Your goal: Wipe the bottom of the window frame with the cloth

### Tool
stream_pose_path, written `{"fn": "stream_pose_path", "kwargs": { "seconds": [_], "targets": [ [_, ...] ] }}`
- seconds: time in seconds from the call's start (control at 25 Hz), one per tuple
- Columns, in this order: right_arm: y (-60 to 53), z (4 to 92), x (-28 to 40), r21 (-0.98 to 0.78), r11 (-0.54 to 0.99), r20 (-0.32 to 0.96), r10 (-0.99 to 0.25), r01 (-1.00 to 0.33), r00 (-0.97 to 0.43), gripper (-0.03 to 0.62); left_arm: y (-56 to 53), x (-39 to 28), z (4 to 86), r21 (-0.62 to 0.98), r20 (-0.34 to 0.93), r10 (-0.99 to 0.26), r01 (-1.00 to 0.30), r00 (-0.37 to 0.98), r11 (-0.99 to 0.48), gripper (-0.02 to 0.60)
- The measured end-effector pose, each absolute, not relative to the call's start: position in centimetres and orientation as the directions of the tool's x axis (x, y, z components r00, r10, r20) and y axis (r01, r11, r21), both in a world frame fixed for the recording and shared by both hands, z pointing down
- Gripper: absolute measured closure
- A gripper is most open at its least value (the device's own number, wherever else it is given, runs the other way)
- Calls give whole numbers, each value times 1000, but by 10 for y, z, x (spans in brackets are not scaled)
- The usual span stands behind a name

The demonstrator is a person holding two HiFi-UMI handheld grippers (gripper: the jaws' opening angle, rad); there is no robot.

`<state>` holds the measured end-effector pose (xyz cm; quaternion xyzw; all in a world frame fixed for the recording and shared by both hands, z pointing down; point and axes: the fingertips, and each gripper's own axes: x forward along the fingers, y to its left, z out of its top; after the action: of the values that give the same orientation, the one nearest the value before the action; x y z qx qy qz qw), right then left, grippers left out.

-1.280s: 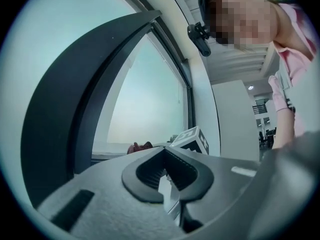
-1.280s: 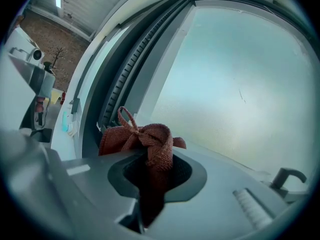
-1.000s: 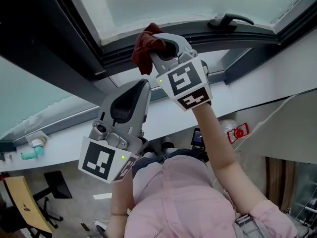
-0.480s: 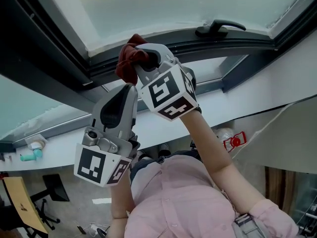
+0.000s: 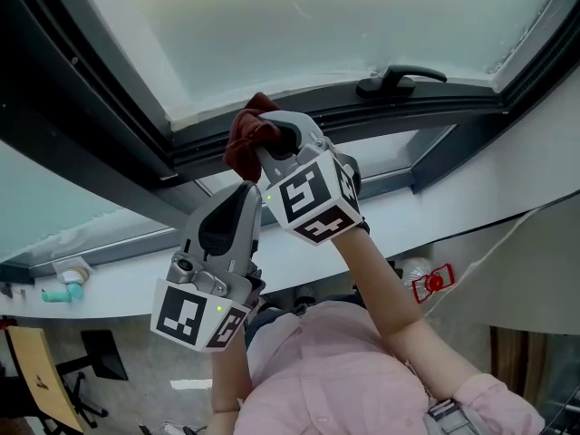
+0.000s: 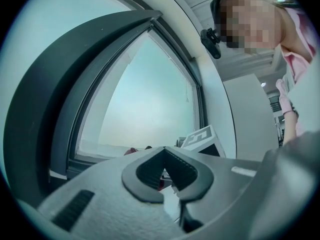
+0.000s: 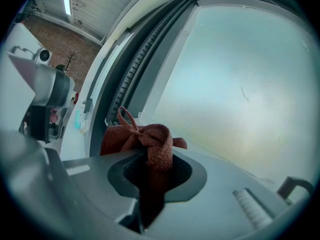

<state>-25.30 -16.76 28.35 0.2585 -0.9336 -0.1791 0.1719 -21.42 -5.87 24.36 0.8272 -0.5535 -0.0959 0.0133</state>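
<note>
Frosted pane [image 5: 299, 25] in a dark window frame [image 5: 82, 89] across the top, black handle [image 5: 399, 82] upper right, white sill [image 5: 471, 188] beneath, grey floor [image 5: 145, 374] lower left.

1. a long white sill [image 5: 471, 198] runs across the head view, just below the dark window frame [image 5: 426, 98].
2. near the sill's left end lies a small teal item [image 5: 71, 294], with a white round item [image 5: 72, 270] just beside it; both are too small to identify.
3. a grey floor [image 5: 136, 370] shows at the lower left, past the sill's edge.
4. on the floor stand a yellow piece of furniture with black legs [image 5: 36, 379] and a black stand [image 5: 104, 352].
5. a white slip [image 5: 190, 384] lies flat on the floor, apart from both.
</note>
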Motion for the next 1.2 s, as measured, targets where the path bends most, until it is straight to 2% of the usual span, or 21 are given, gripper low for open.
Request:
{"fn": "stream_pose_path", "kwargs": {
  "seconds": [1.2],
  "targets": [
    [-191, 283, -208, 340, 788, 199, -594, -513, -780, 534, -57, -193, 245, 146, -144, -906, -897, 397, -416, 580]
  ]
}}
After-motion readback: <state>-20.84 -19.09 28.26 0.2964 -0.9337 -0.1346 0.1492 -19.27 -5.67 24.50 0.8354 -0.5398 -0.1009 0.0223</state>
